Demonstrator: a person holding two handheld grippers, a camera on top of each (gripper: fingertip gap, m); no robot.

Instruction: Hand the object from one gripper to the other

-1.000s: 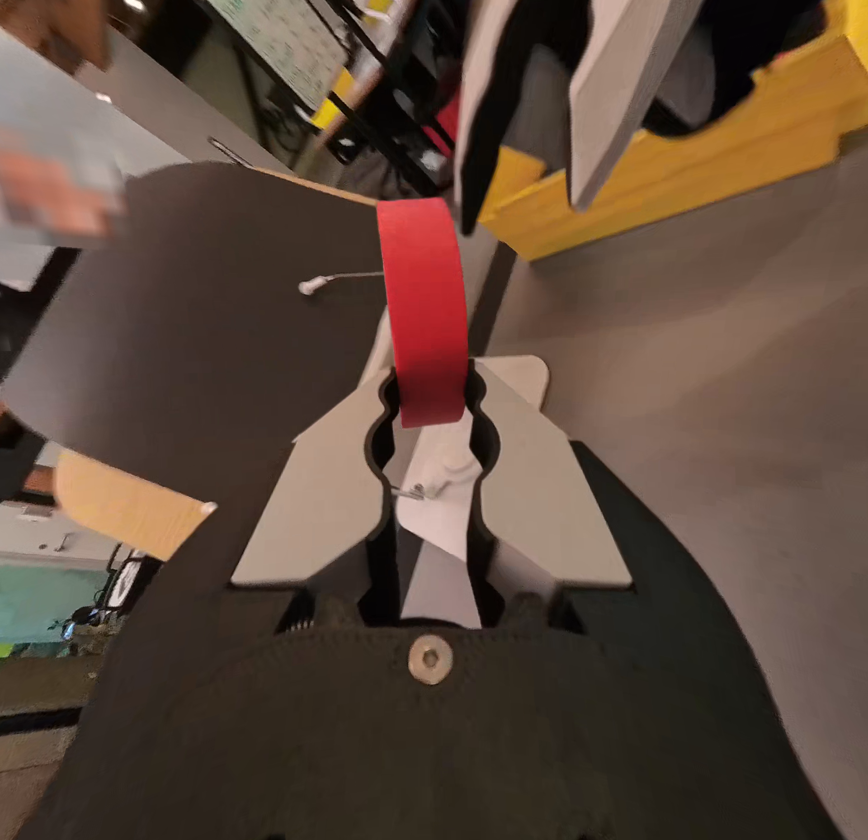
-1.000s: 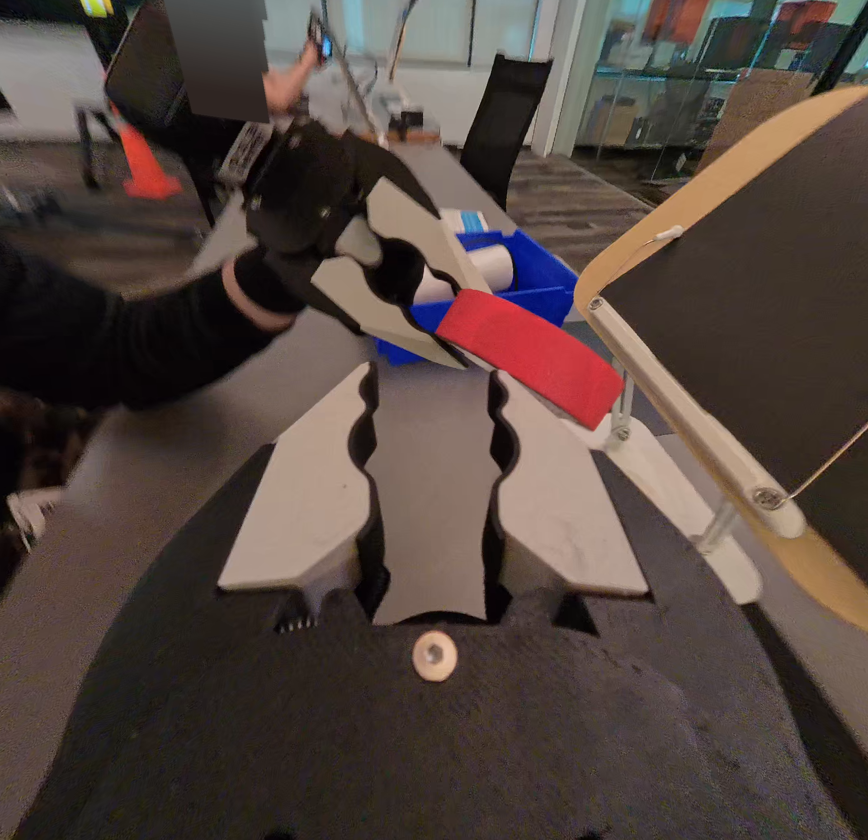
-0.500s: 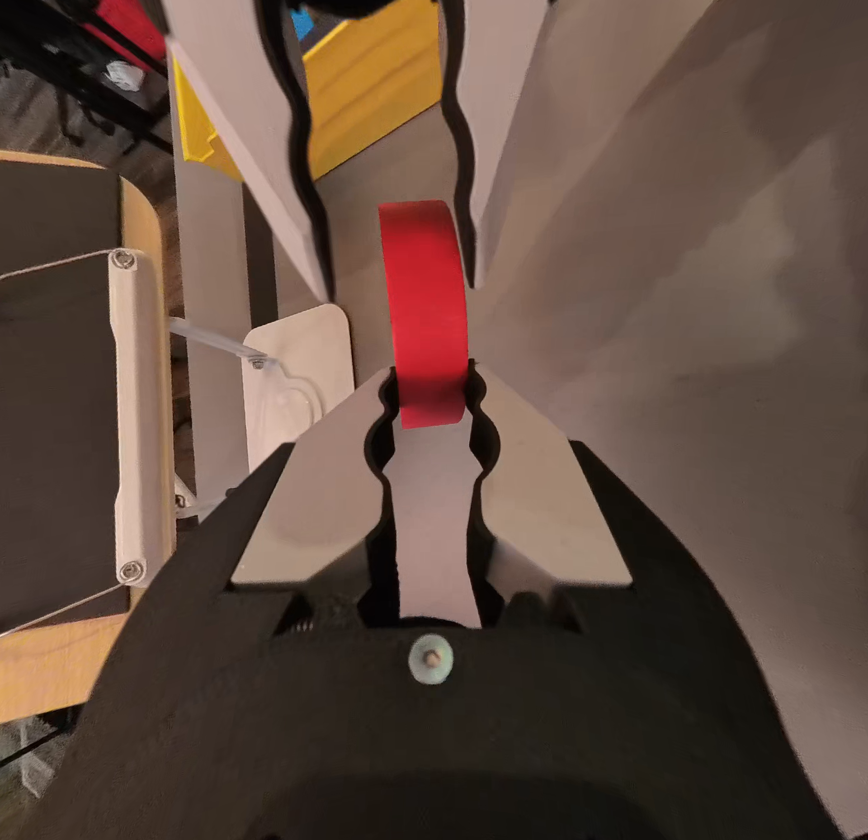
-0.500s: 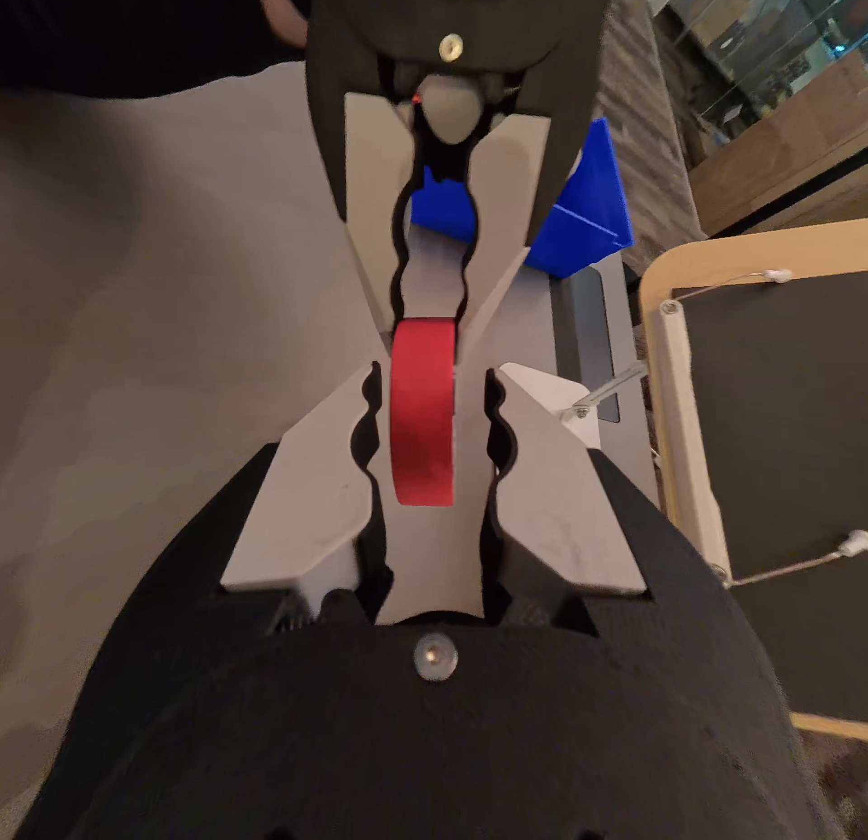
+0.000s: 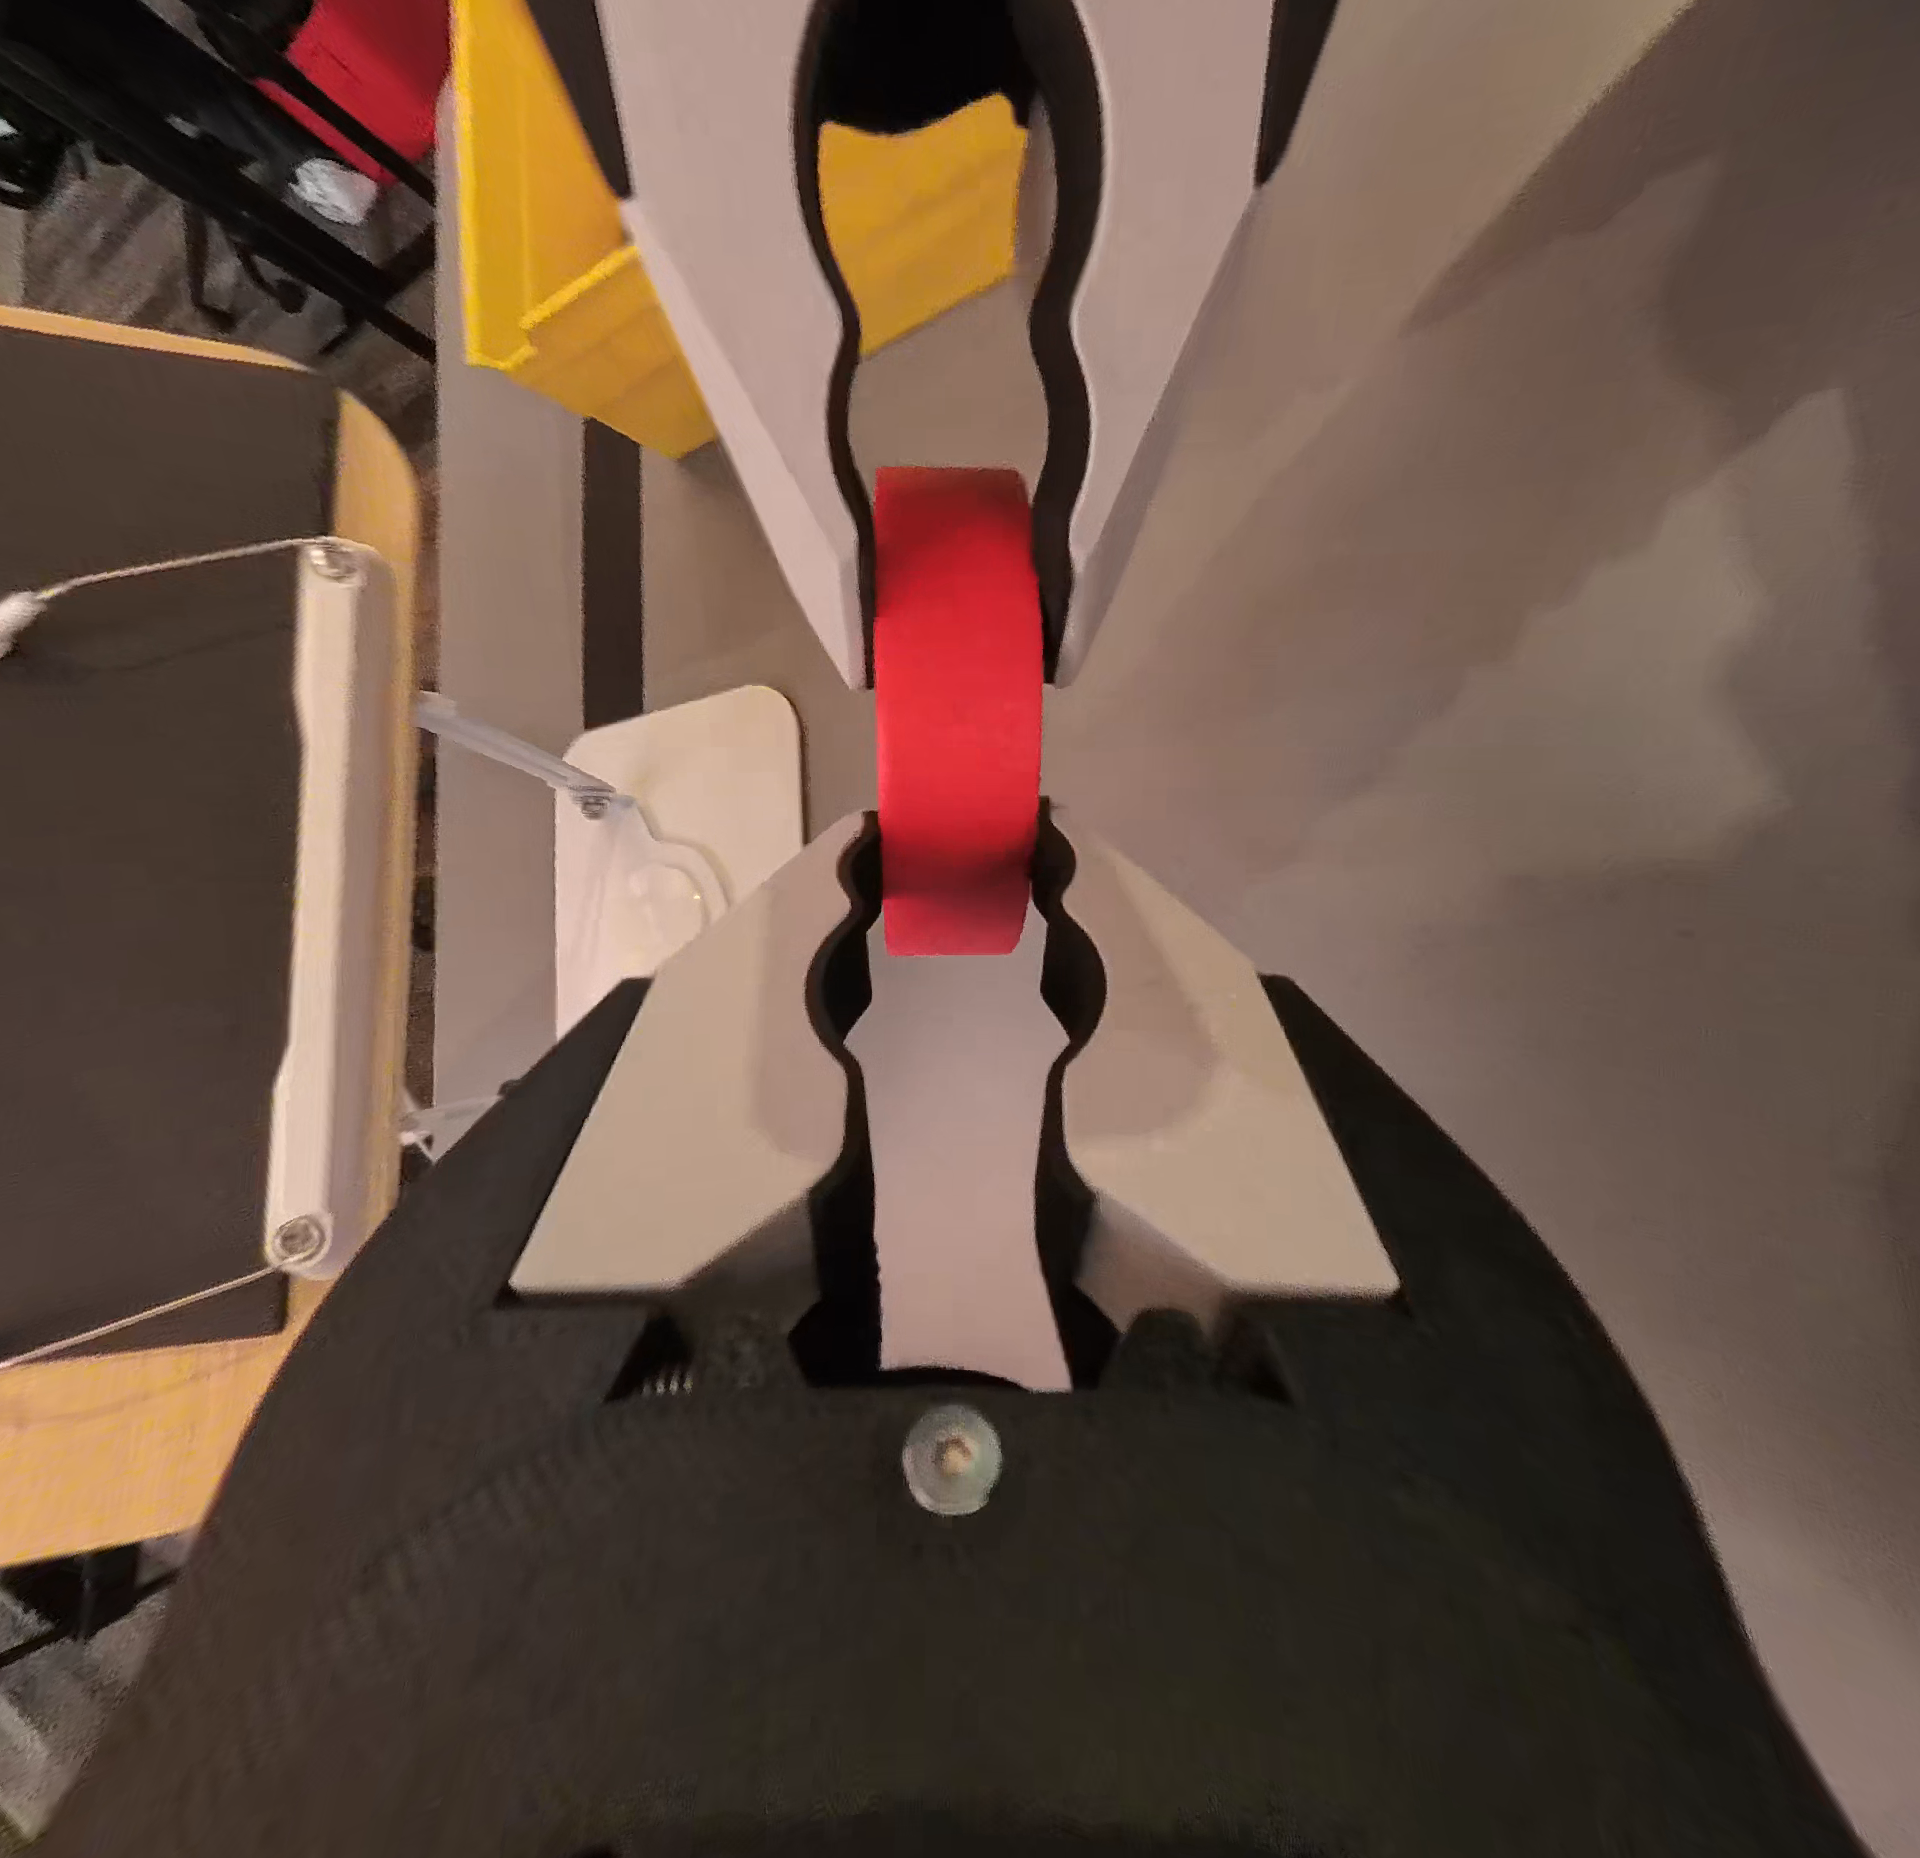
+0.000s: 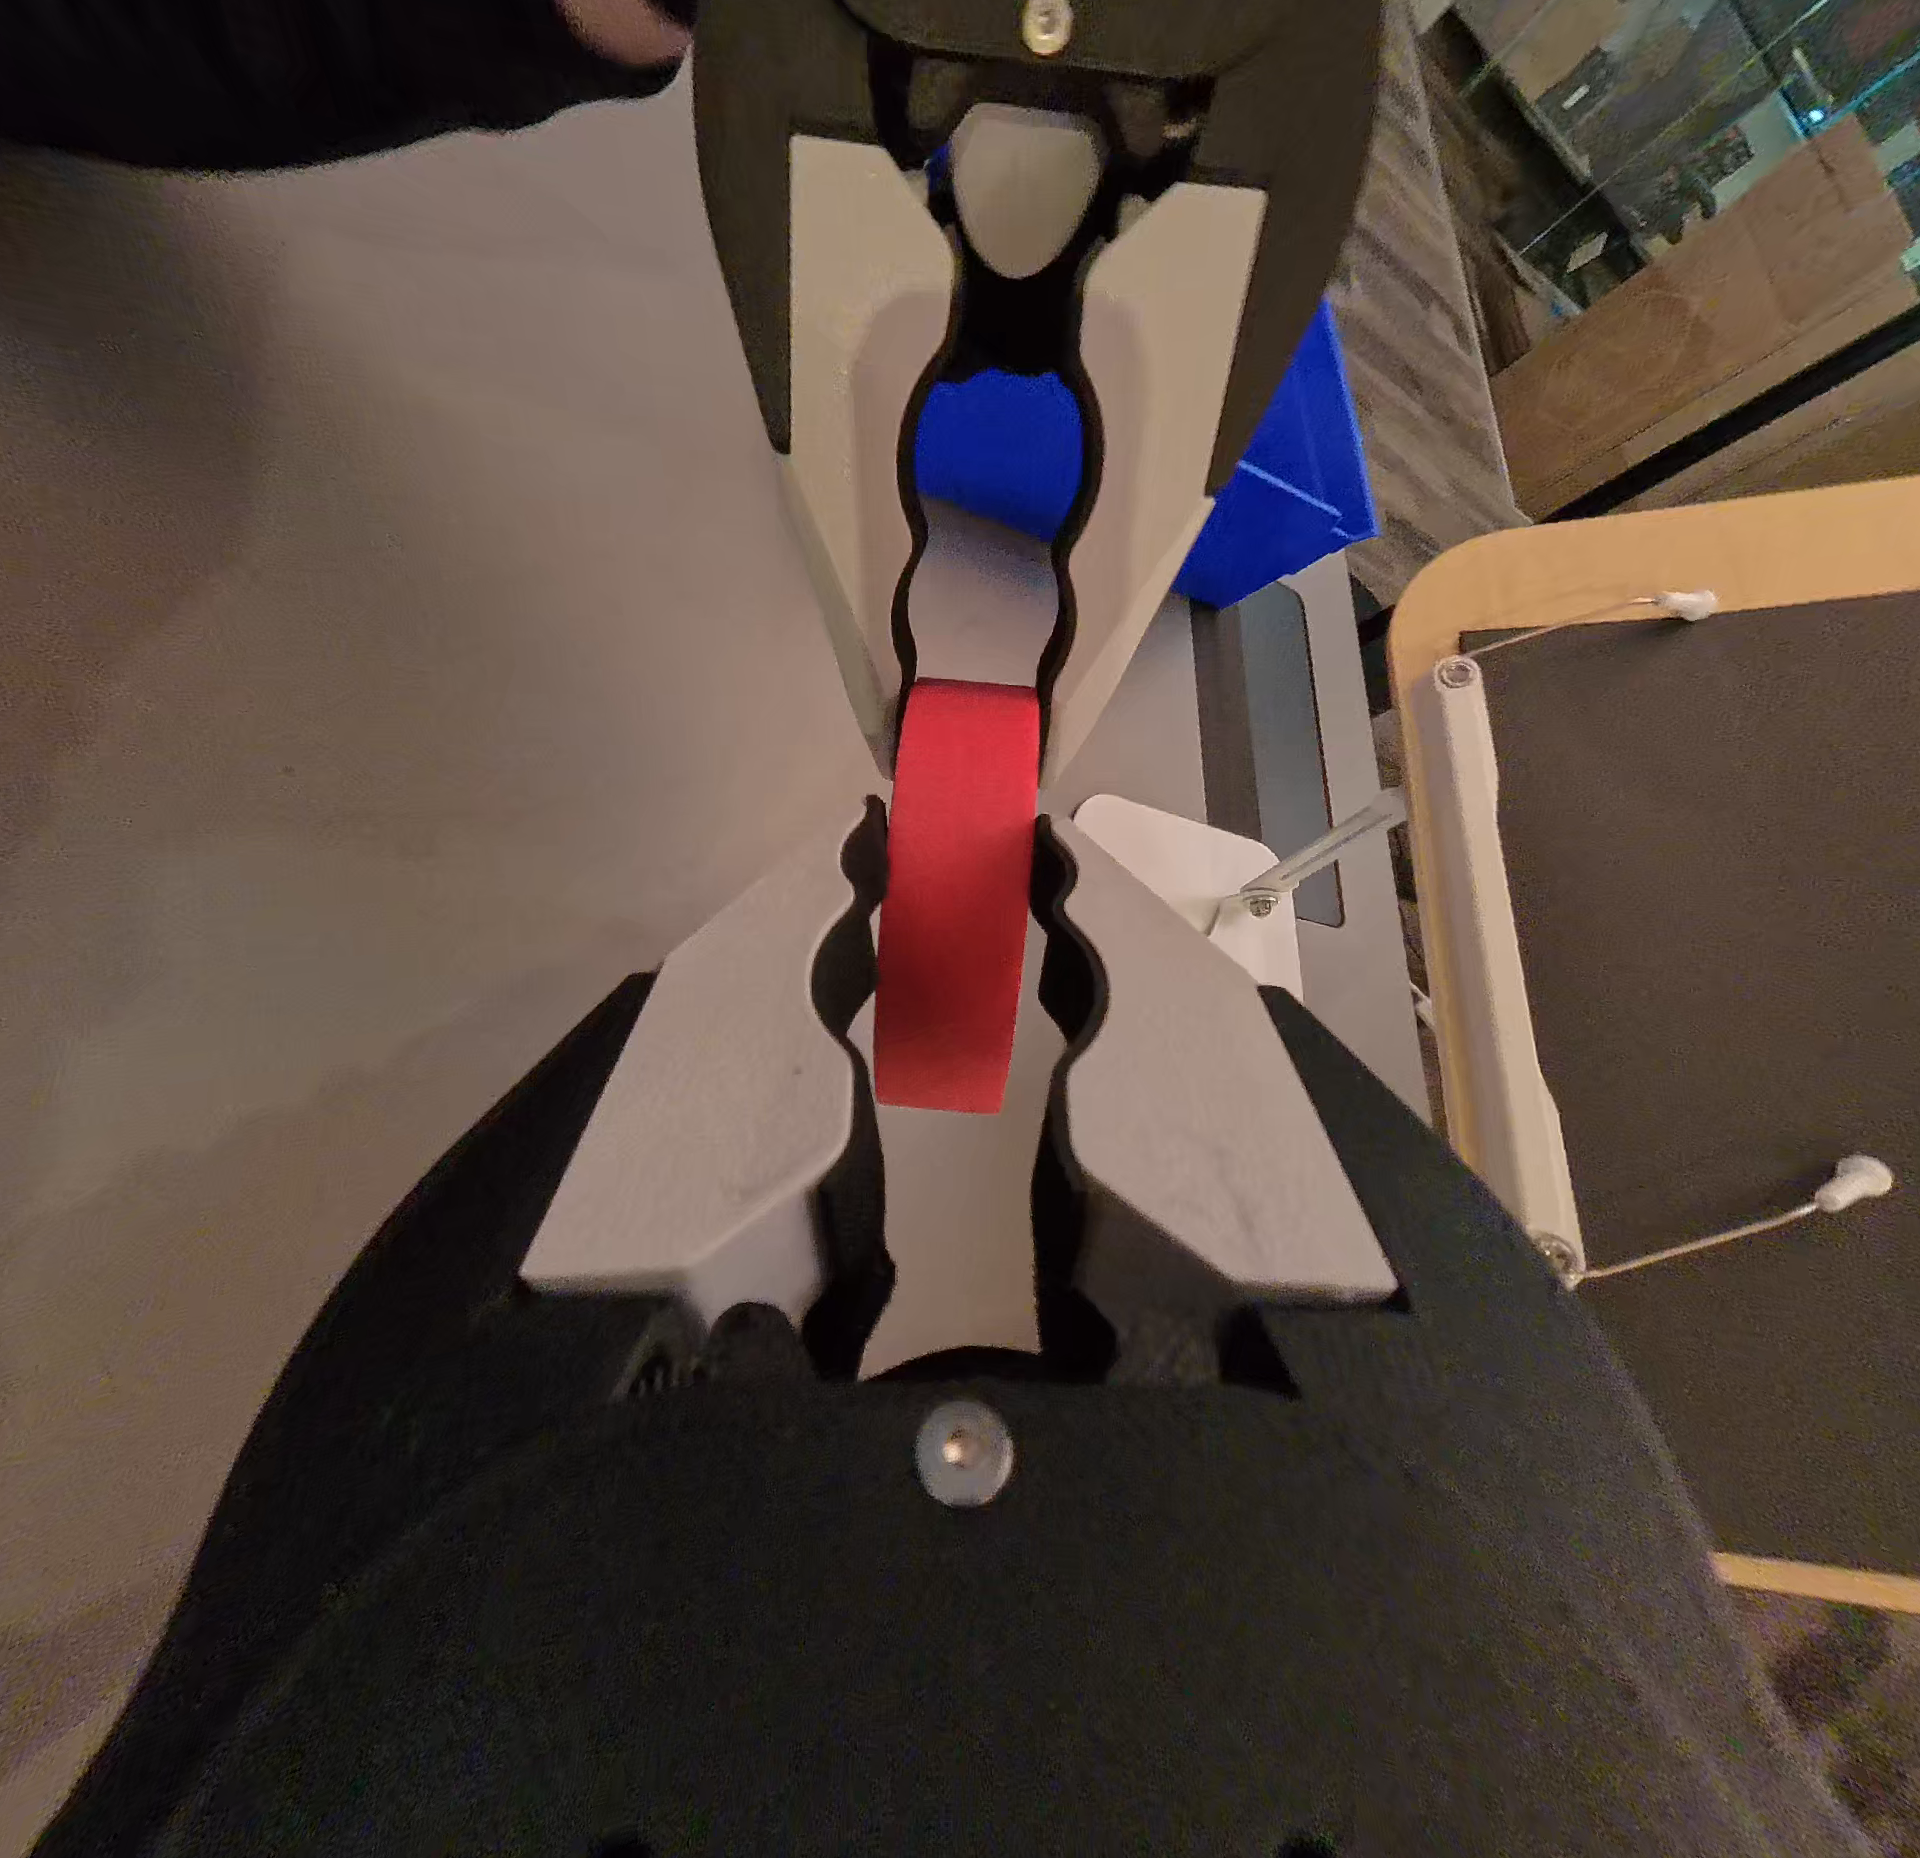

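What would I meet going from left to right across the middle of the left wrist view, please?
black panel with a wooden rim → white bar → white base plate → red tape roll, gripped at both ends → grey table

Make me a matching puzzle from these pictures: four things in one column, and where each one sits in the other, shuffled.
Things:
1. red ring-shaped roll
2. yellow plastic bin
3. blue plastic bin
4. black board with a pale wooden rim

Places:
A. behind the left gripper, in the right wrist view
B. behind the right gripper, in the left wrist view
C. between both grippers' fingertips
D. off to one side of both grippers

Pairs: 1-C, 2-B, 3-A, 4-D
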